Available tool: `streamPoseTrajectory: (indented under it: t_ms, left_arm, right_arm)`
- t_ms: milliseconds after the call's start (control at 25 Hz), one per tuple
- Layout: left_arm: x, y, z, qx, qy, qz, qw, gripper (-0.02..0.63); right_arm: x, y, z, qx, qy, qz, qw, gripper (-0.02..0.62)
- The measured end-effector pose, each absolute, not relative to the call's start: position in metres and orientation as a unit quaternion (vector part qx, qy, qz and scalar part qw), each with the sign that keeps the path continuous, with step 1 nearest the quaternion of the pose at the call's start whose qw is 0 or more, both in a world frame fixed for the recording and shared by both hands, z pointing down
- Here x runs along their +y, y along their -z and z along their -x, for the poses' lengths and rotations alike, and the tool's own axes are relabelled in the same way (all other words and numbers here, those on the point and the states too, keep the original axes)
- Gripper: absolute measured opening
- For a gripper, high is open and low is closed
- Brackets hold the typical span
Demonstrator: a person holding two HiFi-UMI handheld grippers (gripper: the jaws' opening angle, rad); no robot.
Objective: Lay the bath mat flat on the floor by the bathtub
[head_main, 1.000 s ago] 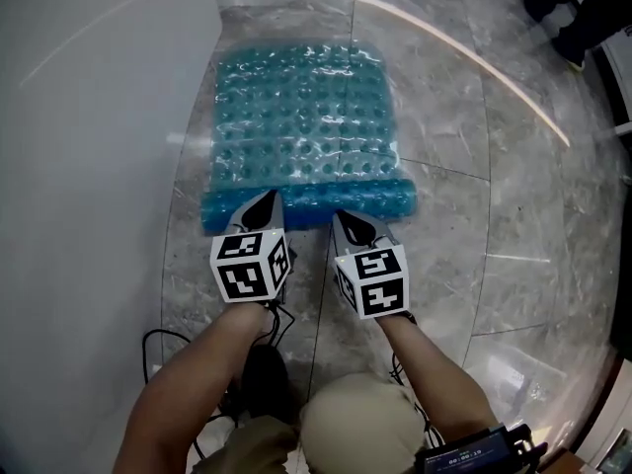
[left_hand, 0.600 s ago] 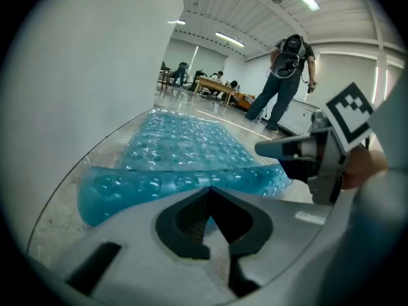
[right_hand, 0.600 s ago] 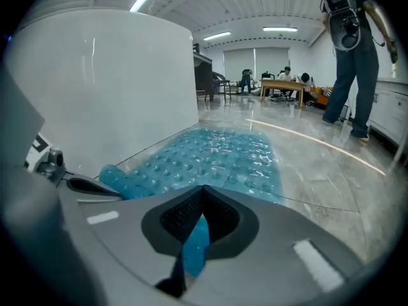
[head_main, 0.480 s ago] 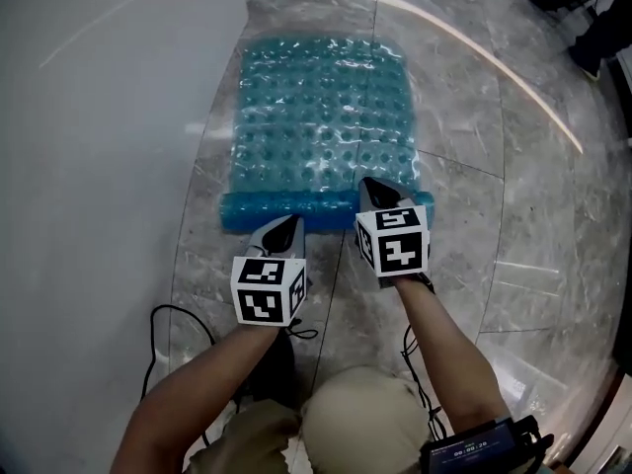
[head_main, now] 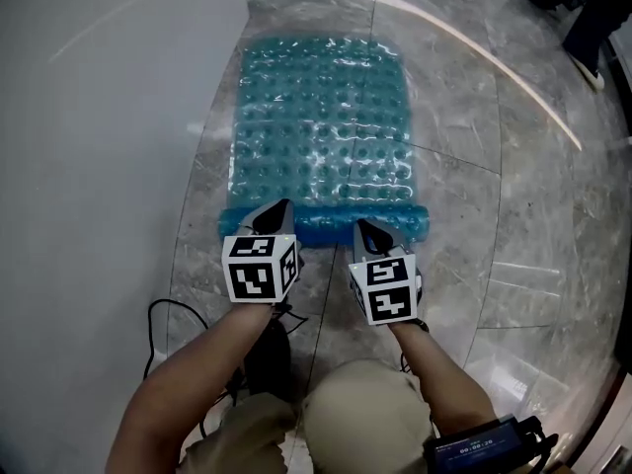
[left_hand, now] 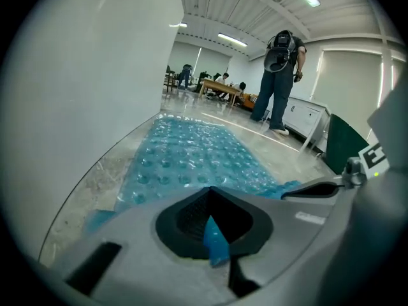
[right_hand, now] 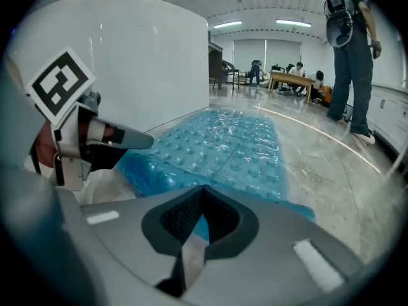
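**While drawing out the last curl of the bath mat (head_main: 321, 126)**

While hauling the near end back over the marble floor (head_main: 474, 225), holding on with both. Left tongs (head_main: 280, 207) closed on the mat, with a blue sliver of it pinched in the slit in the left gripper view. Right tongs (head_main: 364, 227) closed as well, with a thin pale strip nipped between the jaws, judged to be the mat's edge from the tip's place at the roll (head_main: 326, 227).

Lies lengthwise just beside the white bathtub wall (head_main: 109, 117), bumps up, with the far part flat on the floor and the near end curled into that low roll right at both tips.

Set against 1 second ago: a longer flat stretch and a slimmer roll, so unrolled further by the backward pull. Set against 0.5 seconds ago: right tongs drawn back from above the flat part to the roll, now level with the left.

Taken together, reads as mostly done: correct place by the tub, only 1 short curl left to flatten. Next, probably, more even pulling on both corners, then letting go with the end down. Worth watching: springing back of the curl once released, and skewing away from the tub under a harder tug on 1 side.
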State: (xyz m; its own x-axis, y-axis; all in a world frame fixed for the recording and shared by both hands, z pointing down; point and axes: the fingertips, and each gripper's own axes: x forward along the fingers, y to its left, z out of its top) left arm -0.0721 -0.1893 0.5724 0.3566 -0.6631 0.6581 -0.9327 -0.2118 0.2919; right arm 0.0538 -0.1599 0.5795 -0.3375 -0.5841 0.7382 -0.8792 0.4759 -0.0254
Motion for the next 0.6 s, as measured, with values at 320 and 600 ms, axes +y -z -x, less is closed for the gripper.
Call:
streamPoseTrajectory:
  t_ms: [320,600]
  left_arm:
    - [-0.170,-0.589,0.074,-0.505,-0.265,-0.760,0.312,0.006]
    - [-0.156,-0.589,0.064,-0.439,-0.286,-0.780,0.342,0.008]
  right_arm:
    - [-0.145,-0.531,-0.077,-0.765,-0.268,-0.501,0.304,0.006]
    - [-0.071,-0.499,-0.123,-0.740,-0.320,-0.532,0.258,0.006]
